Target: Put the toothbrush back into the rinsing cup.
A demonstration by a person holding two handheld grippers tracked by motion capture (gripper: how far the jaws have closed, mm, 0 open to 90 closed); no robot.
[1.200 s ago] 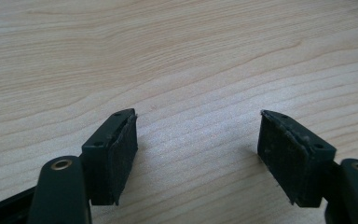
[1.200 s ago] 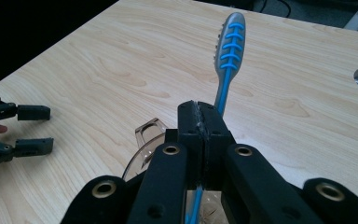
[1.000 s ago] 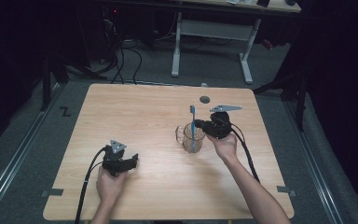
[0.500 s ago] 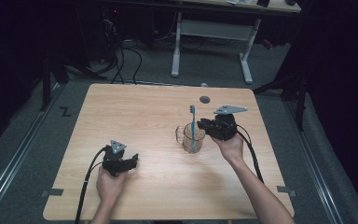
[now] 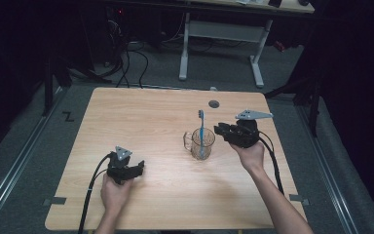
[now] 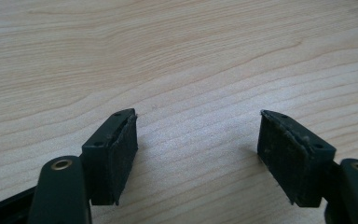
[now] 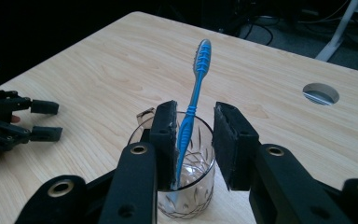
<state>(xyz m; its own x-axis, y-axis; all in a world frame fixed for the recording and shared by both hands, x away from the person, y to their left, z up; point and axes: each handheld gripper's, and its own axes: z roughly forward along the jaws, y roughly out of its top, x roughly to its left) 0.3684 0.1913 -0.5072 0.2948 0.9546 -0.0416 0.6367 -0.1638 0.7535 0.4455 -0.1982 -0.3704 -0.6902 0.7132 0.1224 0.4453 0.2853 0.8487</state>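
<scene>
A clear glass mug (image 5: 203,146) (image 7: 191,186) stands right of the table's middle. A blue toothbrush (image 5: 201,129) (image 7: 196,88) leans inside it, head up. My right gripper (image 5: 219,129) (image 7: 195,109) hovers just right of the mug at rim height. Its jaws have just been opening; the pads touch nothing, and the brush handle shows in the gap beyond them. My left gripper (image 5: 139,168) (image 6: 198,114) rests low on the wood near the front left, jaws wide open around bare table. It is also at the left edge of the right gripper view (image 7: 46,120).
The light wooden table (image 5: 141,122) has a round cable hole (image 5: 214,103) (image 7: 320,93) behind the mug. Cables trail from both grippers toward the front edge. Desk legs and wires stand on the dark floor beyond the far edge.
My right gripper let go of the toothbrush, opened, and drew back to the right and slightly up. The brush stays standing in the mug. The left gripper has not moved.
</scene>
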